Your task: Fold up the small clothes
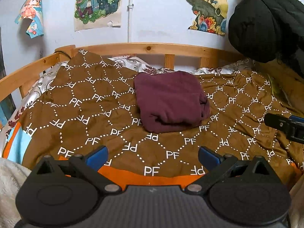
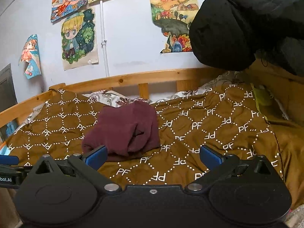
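maroon bundle on a brown PF blanket

the folded garment (image 1: 169,100) is plain dark maroon, the blanket (image 1: 91,102) is brown with white dotted diamonds and white "PF" letters plus an orange edge, both grippers are black with blue fingers (image 1: 96,156), bed rail (image 1: 148,48) honey pine, wall (image 1: 155,15) pale blue-white

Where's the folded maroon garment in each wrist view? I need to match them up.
Left wrist: folded maroon fabric garment lies centre frame on the brown PF-patterned bedspread.
Right wrist: garment sits left of centre, near the claw's left finger.
Shared landmark: blond cartoon-child poster.
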Motion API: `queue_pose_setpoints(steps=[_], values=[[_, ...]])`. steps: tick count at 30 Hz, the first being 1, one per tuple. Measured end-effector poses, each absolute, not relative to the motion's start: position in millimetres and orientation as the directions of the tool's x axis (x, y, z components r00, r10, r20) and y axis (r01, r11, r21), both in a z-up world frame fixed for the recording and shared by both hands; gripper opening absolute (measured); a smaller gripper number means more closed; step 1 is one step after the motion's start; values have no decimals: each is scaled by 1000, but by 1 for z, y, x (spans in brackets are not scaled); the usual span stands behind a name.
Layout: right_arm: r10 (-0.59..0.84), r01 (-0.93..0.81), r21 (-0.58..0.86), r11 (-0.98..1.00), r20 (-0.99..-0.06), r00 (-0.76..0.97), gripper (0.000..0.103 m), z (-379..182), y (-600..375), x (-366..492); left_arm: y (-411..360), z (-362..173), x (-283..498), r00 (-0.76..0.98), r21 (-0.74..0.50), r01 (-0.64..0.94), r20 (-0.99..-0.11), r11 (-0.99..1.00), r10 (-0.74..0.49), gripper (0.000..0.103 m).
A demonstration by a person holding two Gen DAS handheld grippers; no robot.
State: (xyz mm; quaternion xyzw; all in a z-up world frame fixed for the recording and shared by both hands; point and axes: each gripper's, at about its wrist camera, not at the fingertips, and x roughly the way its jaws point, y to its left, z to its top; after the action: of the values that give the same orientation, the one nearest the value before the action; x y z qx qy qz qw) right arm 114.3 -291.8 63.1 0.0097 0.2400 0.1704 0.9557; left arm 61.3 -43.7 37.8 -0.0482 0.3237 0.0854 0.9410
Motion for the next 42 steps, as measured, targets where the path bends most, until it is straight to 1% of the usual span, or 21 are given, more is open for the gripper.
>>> queue_pose_setpoints(steps=[42], values=[[315, -310, 92, 946, -485, 816, 102, 58, -289, 116, -42, 35, 62, 767, -31, -189, -629, 981, 128, 102]])
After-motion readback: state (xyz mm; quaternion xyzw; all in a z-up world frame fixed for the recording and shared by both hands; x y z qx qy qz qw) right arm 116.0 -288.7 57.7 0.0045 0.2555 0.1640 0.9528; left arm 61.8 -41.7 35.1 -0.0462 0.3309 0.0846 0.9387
